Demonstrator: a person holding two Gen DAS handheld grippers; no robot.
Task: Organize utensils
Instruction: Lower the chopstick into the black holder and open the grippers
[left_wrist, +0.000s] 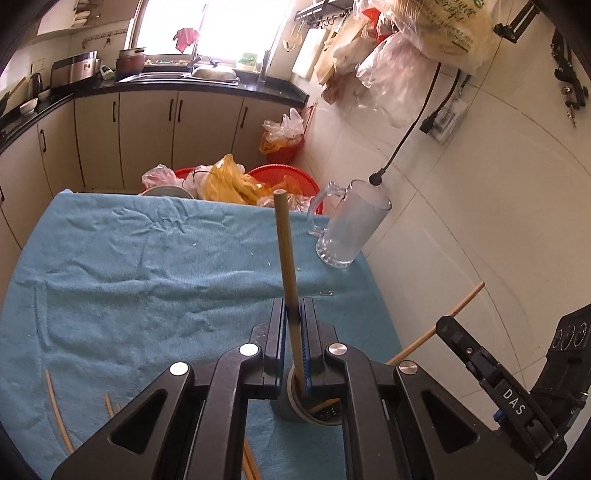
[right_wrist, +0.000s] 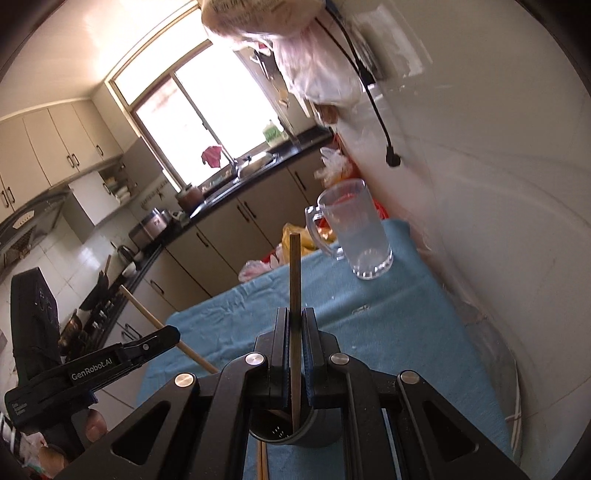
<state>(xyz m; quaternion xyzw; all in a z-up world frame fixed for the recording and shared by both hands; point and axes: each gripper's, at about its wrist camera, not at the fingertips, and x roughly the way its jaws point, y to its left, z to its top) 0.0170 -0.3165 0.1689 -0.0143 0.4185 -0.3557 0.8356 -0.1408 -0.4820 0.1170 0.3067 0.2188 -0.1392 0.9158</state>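
My left gripper (left_wrist: 294, 310) is shut on a wooden chopstick (left_wrist: 286, 251) that stands nearly upright, its lower end inside a grey utensil holder (left_wrist: 314, 413) on the blue towel. My right gripper (right_wrist: 294, 319) is shut on another chopstick (right_wrist: 294, 280), also upright with its lower end in the same grey holder (right_wrist: 295, 435). In the left wrist view the right gripper (left_wrist: 454, 328) shows at the right with its chopstick (left_wrist: 461, 306). In the right wrist view the left gripper (right_wrist: 162, 338) shows at the left with its chopstick (right_wrist: 147, 314). Loose chopsticks (left_wrist: 59, 417) lie on the towel.
A clear glass mug (left_wrist: 351, 225) stands at the towel's far right corner by the tiled wall; it also shows in the right wrist view (right_wrist: 354, 232). The blue towel (left_wrist: 147, 266) covers the table. Red baskets with plastic bags (left_wrist: 258, 184) sit beyond the table. A black cable (left_wrist: 376, 179) hangs over the mug.
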